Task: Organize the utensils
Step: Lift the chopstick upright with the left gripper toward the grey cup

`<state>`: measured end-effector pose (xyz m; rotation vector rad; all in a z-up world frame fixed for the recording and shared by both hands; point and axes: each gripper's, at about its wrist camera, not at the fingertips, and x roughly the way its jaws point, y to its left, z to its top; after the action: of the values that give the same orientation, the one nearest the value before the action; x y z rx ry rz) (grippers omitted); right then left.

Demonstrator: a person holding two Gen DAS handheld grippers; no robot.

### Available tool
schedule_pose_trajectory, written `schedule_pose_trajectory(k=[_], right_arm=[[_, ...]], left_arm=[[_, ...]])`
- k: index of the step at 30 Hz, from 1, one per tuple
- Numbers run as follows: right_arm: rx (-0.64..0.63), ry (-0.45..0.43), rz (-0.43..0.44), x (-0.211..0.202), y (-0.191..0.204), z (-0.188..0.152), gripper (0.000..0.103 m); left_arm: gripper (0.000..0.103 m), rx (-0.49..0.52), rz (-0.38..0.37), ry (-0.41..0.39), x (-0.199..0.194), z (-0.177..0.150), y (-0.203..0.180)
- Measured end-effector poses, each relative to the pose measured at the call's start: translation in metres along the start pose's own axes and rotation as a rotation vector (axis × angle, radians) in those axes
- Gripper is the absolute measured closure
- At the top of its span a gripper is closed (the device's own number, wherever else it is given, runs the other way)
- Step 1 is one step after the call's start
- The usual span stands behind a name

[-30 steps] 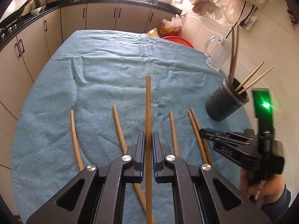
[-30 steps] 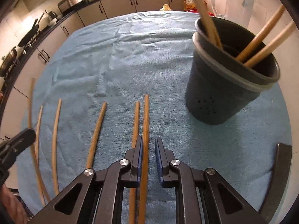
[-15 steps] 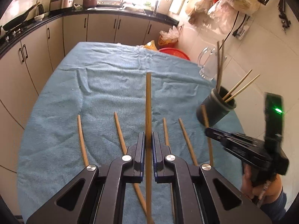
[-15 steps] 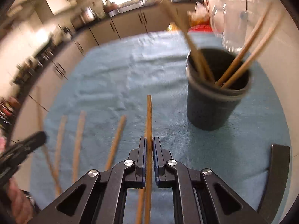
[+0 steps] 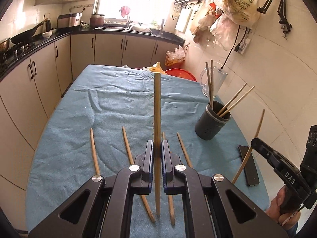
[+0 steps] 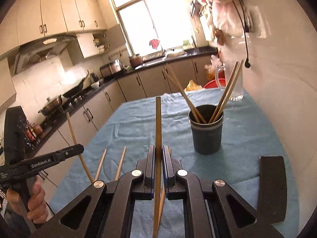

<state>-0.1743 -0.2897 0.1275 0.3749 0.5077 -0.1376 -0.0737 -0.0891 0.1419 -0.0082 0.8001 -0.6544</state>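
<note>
Blue towel-covered surface (image 5: 118, 103) carries a dark grey round plastic holder (image 5: 213, 122) with four wooden chopsticks standing in it, and four loose wooden chopsticks (image 5: 94, 152) lying near me. My left gripper (image 5: 157, 154) is clenched on one long wooden chopstick (image 5: 157, 109), lifted clear; my right gripper (image 6: 158, 158) likewise grips a second wooden chopstick (image 6: 158, 123) raised beside the holder.

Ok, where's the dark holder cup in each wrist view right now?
Left wrist: the holder stands right of centre on the blue cloth, beyond the left gripper and its chopstick.
Right wrist: it stands just right of centre, past the right gripper.
Shared landmark: the glass mug, behind the holder by the wall in both views.
</note>
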Motion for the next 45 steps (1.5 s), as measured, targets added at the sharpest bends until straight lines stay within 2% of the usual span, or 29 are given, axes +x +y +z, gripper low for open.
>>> schedule_pose_trajectory(k=[12, 28, 45], right_arm=[[-0.004, -0.045, -0.001, -0.025, 0.000, 0.004, 0.096], [0.024, -0.059, -0.022, -0.029, -0.009, 0.005, 0.096], [0.094, -0.114, -0.059, -0.047, -0.038, 0.014, 0.096]], left_arm=[[0.096, 0.002, 0.001, -0.014, -0.010, -0.002, -0.003], [0.096, 0.002, -0.006, -0.026, -0.016, -0.003, -0.006], [0.096, 0.010, -0.025, -0.042, -0.023, 0.010, -0.024]])
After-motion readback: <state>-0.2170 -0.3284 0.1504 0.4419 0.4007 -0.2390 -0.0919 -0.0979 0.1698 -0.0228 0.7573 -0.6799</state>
